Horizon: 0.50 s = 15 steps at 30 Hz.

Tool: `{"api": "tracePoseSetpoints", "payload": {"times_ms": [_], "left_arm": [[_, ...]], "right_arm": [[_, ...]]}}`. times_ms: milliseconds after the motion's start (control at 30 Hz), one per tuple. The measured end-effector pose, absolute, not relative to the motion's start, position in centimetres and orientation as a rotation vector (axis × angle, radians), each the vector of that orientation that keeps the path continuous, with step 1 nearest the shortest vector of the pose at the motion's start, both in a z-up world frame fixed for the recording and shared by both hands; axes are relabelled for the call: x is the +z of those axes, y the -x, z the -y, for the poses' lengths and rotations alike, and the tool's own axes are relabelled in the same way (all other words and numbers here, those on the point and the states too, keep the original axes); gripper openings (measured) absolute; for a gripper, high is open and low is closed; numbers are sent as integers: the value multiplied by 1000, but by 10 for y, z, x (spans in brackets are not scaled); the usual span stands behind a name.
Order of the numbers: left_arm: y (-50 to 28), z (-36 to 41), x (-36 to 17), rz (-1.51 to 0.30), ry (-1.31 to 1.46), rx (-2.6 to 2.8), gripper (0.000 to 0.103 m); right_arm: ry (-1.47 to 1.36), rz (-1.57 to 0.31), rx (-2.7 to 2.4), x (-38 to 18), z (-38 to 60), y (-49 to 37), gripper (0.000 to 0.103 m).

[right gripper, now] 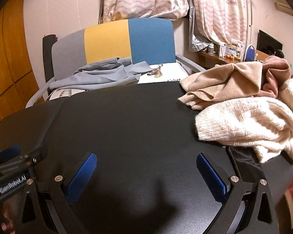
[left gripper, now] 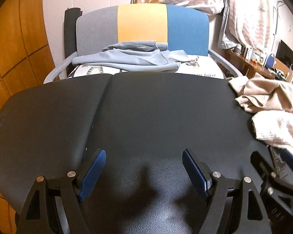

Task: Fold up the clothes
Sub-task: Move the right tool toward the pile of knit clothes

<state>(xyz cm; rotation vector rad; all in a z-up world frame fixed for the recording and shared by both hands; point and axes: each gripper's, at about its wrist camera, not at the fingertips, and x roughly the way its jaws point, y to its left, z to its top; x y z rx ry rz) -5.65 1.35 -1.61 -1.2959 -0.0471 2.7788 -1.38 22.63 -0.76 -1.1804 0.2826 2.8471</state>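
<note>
The left claw (left gripper: 144, 172) hangs over the near edge of the black table (left gripper: 146, 107), its blue pads spread wide apart with nothing between them. The right claw (right gripper: 146, 177) hovers just beside it over the same near edge, jaws equally wide and empty, both tilted down toward the bare dark surface.

Out from there, the middle of the table carries nothing. The clothes sit bunched at the right edge: a cream knitted sweater (right gripper: 248, 124) nearest, a beige knit garment (right gripper: 220, 83) behind it toward the far right corner, and a pink-brown piece (right gripper: 275, 68) tucked against that. All three are crumpled, none laid flat.

Past the far edge, a chair (left gripper: 142, 25) with a grey, yellow and blue back holds a grey-blue garment (left gripper: 126, 58), loosely layered on the seat; whether it counts as folded I cannot tell.

By my reading the folding has barely begun: no garment is spread on the table, and the heap at the right edge is all left to do.
</note>
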Motion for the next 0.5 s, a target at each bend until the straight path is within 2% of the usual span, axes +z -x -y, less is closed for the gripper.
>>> {"api": "tracePoseSetpoints", "payload": {"times_ms": [133, 233, 300, 500], "left_arm": [[22, -20, 4, -39, 1213, 2815, 82], [20, -24, 7, -89, 1183, 2813, 82], [10, -35, 5, -124, 1166, 2815, 82], [4, -53, 5, -144, 1176, 2794, 82]], "right_arm": [[1145, -242, 2837, -15, -273, 37, 103], [1066, -182, 2808, 5, -237, 6, 103], [1015, -155, 2793, -9, -225, -3, 103], [1001, -141, 2761, -10, -242, -1, 103]]}}
